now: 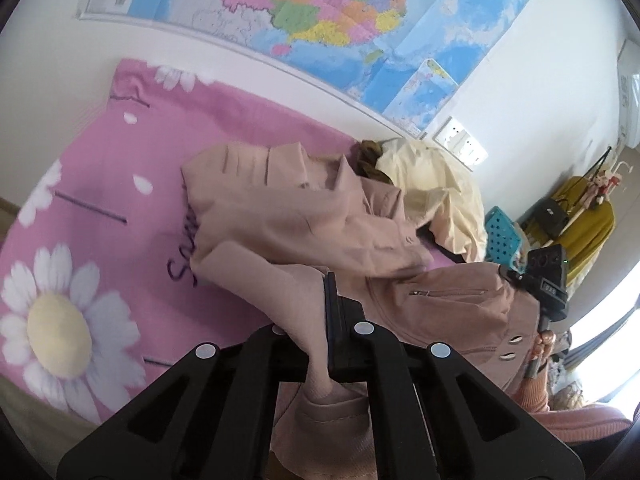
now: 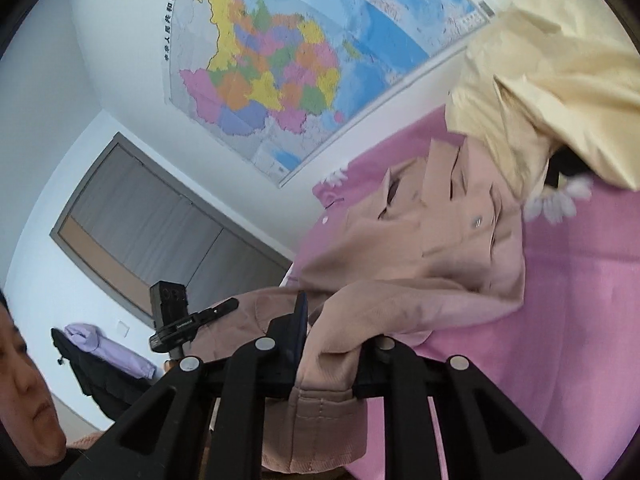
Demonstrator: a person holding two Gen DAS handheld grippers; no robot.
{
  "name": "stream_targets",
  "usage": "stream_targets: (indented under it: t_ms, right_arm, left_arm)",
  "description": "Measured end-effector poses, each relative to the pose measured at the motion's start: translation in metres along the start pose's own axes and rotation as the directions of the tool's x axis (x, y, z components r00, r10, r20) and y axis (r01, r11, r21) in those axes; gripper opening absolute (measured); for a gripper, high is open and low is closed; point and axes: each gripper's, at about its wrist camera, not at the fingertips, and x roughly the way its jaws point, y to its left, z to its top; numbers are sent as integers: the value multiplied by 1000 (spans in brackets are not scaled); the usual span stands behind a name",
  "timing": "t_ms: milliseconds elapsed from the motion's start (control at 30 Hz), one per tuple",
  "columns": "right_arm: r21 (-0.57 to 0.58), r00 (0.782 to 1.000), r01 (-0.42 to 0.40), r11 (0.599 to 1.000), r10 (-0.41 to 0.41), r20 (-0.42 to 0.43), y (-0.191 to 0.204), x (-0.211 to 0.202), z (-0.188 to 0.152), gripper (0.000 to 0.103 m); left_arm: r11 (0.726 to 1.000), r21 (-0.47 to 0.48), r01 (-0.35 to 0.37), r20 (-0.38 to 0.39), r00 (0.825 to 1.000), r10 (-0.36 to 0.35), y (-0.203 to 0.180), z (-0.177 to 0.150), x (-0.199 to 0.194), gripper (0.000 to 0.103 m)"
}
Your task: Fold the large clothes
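A large dusty-pink jacket lies crumpled on a pink daisy-print bedsheet. My left gripper is shut on a fold of the jacket's hem or sleeve, with the cloth bunched between its fingers. My right gripper is shut on another part of the same jacket, near a cuffed edge, and lifts it off the sheet. Both hold the cloth above the bed. The right hand's camera unit shows at the jacket's far side in the left wrist view.
A cream garment and an olive one are heaped at the bed's far side by the wall; the cream one also shows in the right wrist view. A wall map hangs above. A teal basket and a coat rack stand beyond.
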Motion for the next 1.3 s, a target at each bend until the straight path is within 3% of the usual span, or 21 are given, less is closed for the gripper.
stream_targets:
  t_ms: [367,1300]
  right_arm:
    - [15,1000,-1,1000,1,15,-5,8,29,16]
    - [48,999,22,999,-23,29,-12,13,43,16]
  left_arm:
    - [977,114,-178,35,984,175,-30,21,22,3]
    - [961,170,-219,41,976,216,-39,33,29,3]
